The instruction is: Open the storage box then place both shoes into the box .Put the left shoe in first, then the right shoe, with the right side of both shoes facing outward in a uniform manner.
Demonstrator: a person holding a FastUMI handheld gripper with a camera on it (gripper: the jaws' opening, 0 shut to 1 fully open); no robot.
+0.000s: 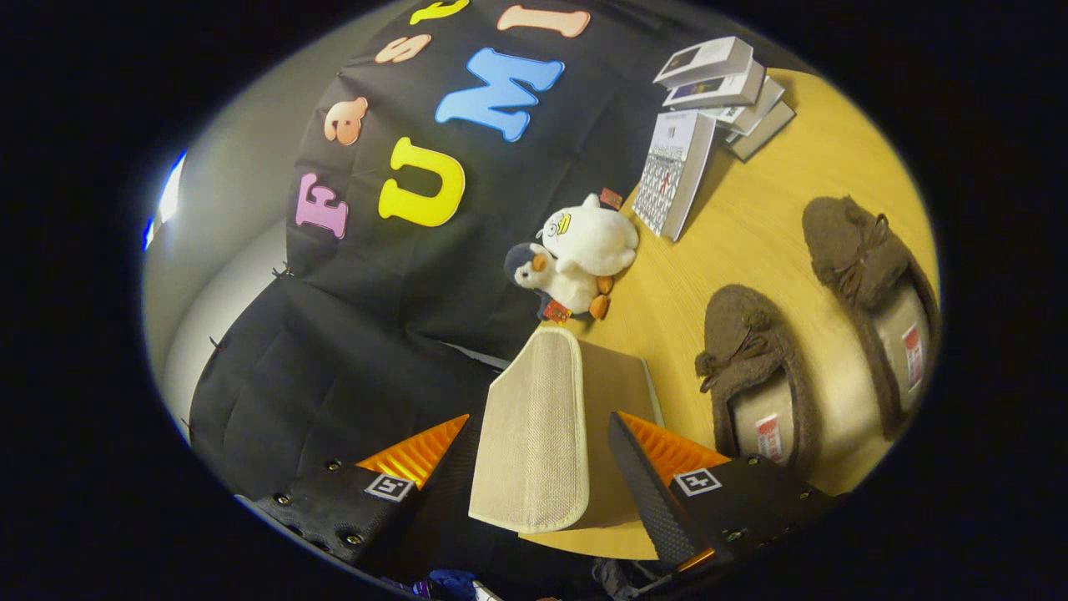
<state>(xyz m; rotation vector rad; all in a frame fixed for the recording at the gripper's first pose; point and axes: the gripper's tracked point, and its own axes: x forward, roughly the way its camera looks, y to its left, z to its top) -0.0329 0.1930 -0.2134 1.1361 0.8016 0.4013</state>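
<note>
Gripper view, rolled hard to one side. The claw (534,467) is spread, its two orange-backed fingers (415,455) standing apart on either side of the beige fabric lid flap (534,434) of the storage box (613,392); whether either pad touches the flap cannot be told. The box sits on the wooden table (801,167), directly ahead of the fingers at 12 o'clock. Two brown slippers lie well apart from the claw: the nearer one (751,367) at 2 o'clock, just beside the box, the farther one (868,292) beyond it at 2 o'clock. Two plush toys (576,255), touching one another, rest beyond the box at 12 o'clock. A stack of booklets (709,92) lies at 1 o'clock, far beyond.
</note>
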